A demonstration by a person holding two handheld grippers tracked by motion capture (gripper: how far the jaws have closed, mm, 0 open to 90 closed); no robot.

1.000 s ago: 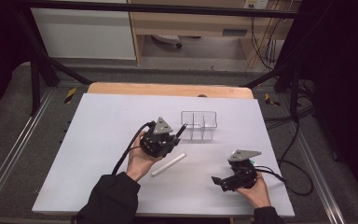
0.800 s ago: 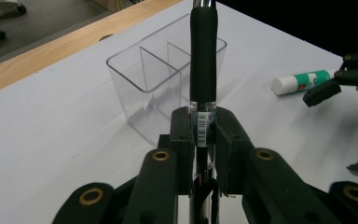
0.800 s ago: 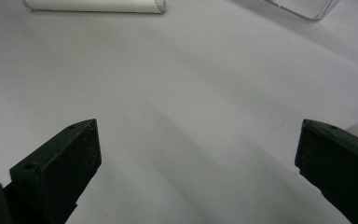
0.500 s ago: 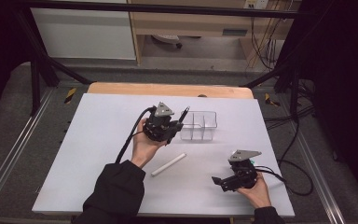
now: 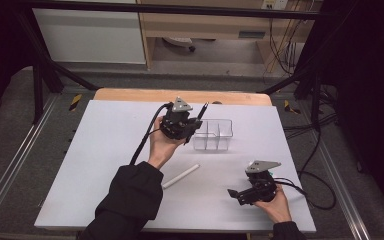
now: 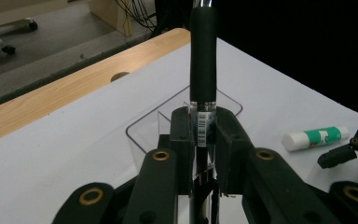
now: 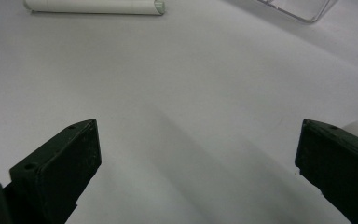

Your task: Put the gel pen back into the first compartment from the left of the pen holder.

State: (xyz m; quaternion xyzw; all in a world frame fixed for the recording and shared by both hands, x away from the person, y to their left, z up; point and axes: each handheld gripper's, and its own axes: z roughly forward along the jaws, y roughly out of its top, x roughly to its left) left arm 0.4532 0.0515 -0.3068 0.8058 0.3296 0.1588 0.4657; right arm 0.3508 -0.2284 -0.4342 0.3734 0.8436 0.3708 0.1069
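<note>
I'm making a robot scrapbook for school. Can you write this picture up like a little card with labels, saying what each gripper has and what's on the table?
left gripper: jaws shut on a black pen, lifted beside the clear tray
right gripper: jaws open, nothing between them, low over the table
clear tray: divided into compartments, looks empty
white tube: lying flat on the table, between the two hands
glue stick: white and green, lying on its side near the right gripper
table: white top with a wooden far edge

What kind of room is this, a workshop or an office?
Probably a lab recording bench: a white table ringed by a dark metal frame, loose cables behind, and a person working two handheld grippers, left and right.
</note>
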